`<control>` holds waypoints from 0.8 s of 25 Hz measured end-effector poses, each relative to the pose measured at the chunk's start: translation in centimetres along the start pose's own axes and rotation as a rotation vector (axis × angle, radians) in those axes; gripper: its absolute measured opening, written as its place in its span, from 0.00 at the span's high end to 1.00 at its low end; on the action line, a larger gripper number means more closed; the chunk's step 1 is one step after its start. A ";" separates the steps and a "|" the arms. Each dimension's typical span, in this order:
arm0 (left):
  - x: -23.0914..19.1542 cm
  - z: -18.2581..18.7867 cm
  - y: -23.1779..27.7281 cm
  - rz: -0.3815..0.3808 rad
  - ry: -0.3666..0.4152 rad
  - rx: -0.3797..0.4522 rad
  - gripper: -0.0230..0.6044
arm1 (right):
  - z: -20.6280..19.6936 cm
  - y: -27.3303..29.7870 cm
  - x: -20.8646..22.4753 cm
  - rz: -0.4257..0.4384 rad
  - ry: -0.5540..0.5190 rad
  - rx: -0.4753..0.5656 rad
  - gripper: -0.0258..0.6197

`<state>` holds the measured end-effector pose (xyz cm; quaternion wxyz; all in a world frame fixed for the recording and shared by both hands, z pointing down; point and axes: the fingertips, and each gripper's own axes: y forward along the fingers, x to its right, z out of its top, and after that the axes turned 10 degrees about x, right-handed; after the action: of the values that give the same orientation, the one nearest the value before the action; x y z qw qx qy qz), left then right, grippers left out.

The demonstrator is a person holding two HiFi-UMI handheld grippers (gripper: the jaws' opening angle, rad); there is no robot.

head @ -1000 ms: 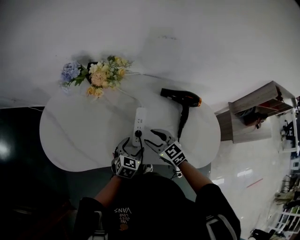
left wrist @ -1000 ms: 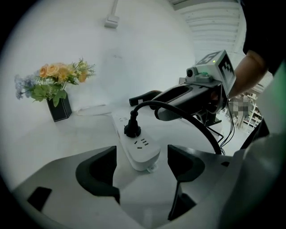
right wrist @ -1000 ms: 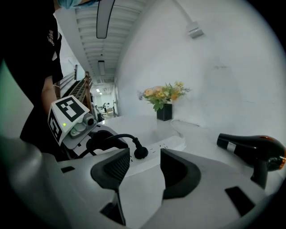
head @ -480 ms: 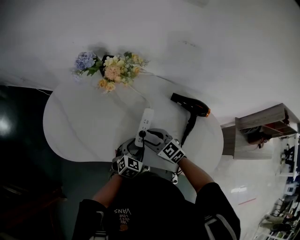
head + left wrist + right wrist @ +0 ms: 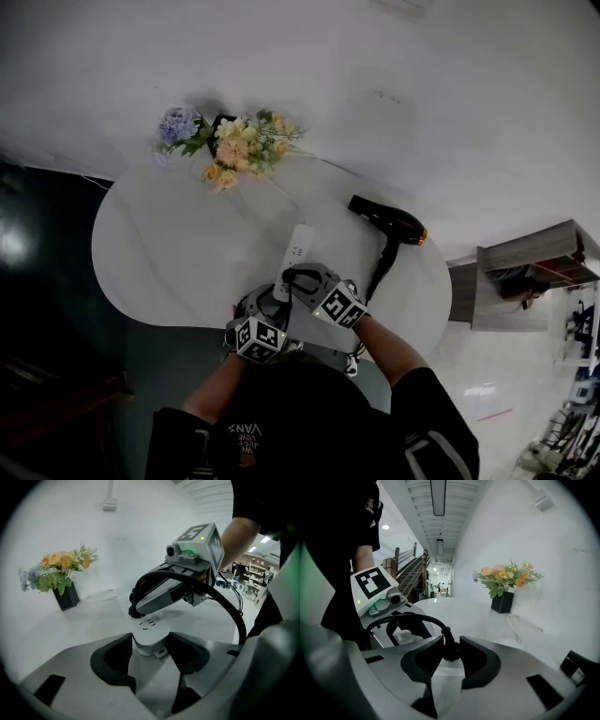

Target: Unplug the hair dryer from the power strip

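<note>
The left gripper (image 5: 150, 643) has its jaws tight on the near end of the long white plastic power strip (image 5: 298, 246). The strip lies on the round white tabletop (image 5: 169, 253). The right gripper (image 5: 450, 644) is closing its jaws on the black plug (image 5: 451, 654), which sits in the strip. The black hair dryer with an orange tip (image 5: 389, 223) lies nearby.

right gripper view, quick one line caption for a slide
Right gripper, jaws closing on the black plug in the power strip that the left gripper clamps.
</note>
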<state>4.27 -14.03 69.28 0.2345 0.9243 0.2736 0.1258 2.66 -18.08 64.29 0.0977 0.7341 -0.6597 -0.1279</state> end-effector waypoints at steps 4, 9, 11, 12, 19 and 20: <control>-0.2 0.3 -0.1 0.000 -0.008 -0.006 0.54 | 0.0 0.1 0.1 0.003 -0.024 0.004 0.80; -0.2 0.1 0.0 -0.015 -0.019 -0.007 0.54 | 0.1 0.2 0.0 0.020 -0.069 0.000 0.84; -0.2 0.1 0.1 -0.017 -0.024 -0.010 0.55 | 0.1 0.3 0.0 0.025 -0.081 -0.003 0.85; -0.2 0.1 0.1 -0.018 -0.027 -0.012 0.55 | 0.1 0.3 0.0 0.028 -0.085 -0.007 0.85; -0.4 0.1 0.1 -0.025 -0.035 -0.016 0.55 | 1.2 -0.1 0.0 0.003 -0.123 0.008 0.85; -0.4 0.0 0.1 -0.025 -0.034 -0.016 0.55 | 1.2 -0.1 0.0 -0.003 -0.123 0.012 0.85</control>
<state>4.04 -14.32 69.26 0.2479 0.9210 0.2799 0.1092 2.40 -18.00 63.06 0.0523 0.7263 -0.6642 -0.1692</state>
